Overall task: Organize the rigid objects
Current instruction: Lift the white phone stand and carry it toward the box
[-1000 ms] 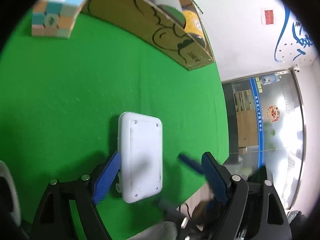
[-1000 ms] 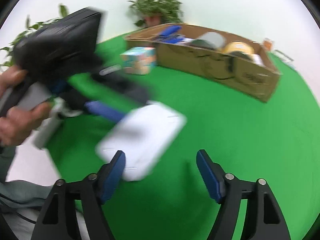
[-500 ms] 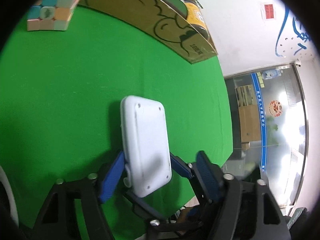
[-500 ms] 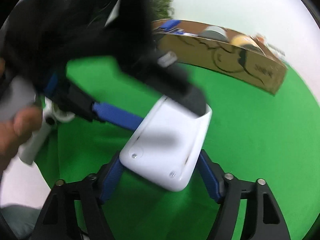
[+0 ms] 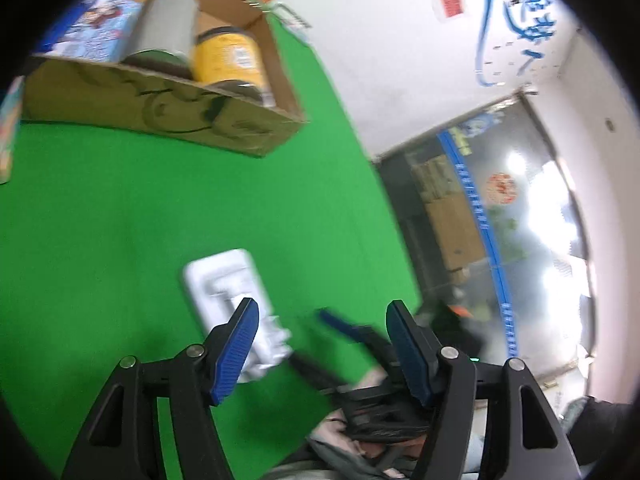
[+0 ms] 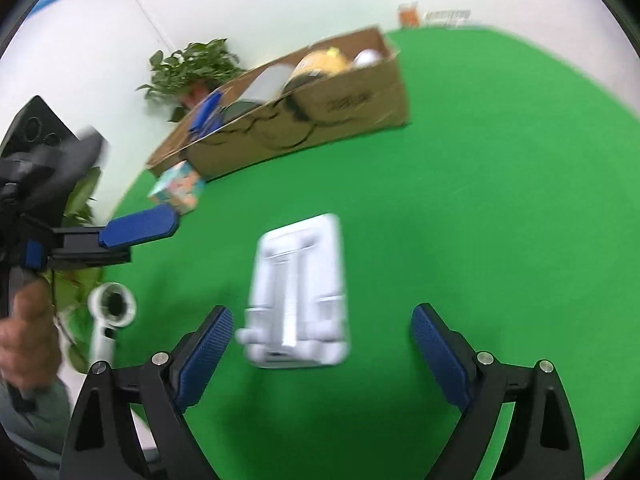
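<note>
A white folding stand [image 6: 299, 290] lies flat on the green table [image 6: 460, 184], ribbed side up; it also shows in the left wrist view [image 5: 230, 292]. My right gripper [image 6: 320, 348] is open, its blue pads either side of the stand's near end, not touching it. My left gripper [image 5: 322, 348] is open and empty, just right of the stand; it shows at the left of the right wrist view [image 6: 138, 226]. A cardboard box [image 6: 304, 116] at the back holds a grey cylinder [image 5: 166, 28], a yellow jar [image 5: 230, 62] and a blue package [image 5: 100, 26].
A pastel cube [image 6: 178, 188] sits in front of the box's left end. A white handled ring tool [image 6: 110, 314] lies at the table's left edge. A potted plant [image 6: 192, 70] stands behind the box. The table's right edge [image 5: 384, 200] drops off to the floor.
The white stand was held up between both grippers, smooth side up; now it lies on the table ribbed side up. Both grippers have let go and drawn apart.
</note>
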{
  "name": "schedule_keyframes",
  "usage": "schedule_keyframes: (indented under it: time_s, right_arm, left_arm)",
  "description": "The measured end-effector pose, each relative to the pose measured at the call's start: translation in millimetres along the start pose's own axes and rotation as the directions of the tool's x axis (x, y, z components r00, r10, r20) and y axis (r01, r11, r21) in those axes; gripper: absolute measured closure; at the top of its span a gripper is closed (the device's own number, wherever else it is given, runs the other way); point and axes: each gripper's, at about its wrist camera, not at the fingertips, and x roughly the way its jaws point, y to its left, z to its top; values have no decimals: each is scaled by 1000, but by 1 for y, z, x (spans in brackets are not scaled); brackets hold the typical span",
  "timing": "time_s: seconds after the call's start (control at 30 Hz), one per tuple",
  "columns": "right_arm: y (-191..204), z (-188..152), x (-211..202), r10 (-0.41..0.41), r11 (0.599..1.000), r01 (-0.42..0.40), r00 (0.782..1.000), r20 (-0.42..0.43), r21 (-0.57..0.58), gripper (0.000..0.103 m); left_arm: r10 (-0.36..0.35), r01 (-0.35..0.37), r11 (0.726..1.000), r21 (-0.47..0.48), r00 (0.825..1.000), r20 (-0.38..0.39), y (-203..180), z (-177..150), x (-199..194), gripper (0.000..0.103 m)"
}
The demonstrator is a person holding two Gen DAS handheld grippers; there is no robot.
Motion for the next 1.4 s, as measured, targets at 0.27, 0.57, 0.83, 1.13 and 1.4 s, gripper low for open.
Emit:
schedule_keyframes:
  time_s: [0.27, 0.57, 0.83, 1.13, 1.4]
  right_arm:
    - [41, -18, 31, -35, 983, 23, 997, -64, -182, 26]
    - [84, -20, 50, -156, 959, 141, 987, -46, -244, 38]
    - [96, -6, 61, 78, 994, -87, 986, -146, -59, 38]
    - [129, -2, 50, 134, 985, -143, 986, -98, -97, 39]
    - [162, 38, 16, 165, 979, -149, 980, 111, -141, 39]
  left_arm:
    - [61, -60, 993, -99, 998, 4, 39, -24, -7, 37]
    - [98, -98, 987, -130, 995, -6, 56, -34, -16, 37]
    - [79, -76, 983, -167, 997, 13, 71, -37, -26, 37]
    - [125, -120, 980, -158, 992, 25, 79, -39, -50, 71]
    - [170, -170, 985, -16, 966, 195, 34, -14, -98, 72]
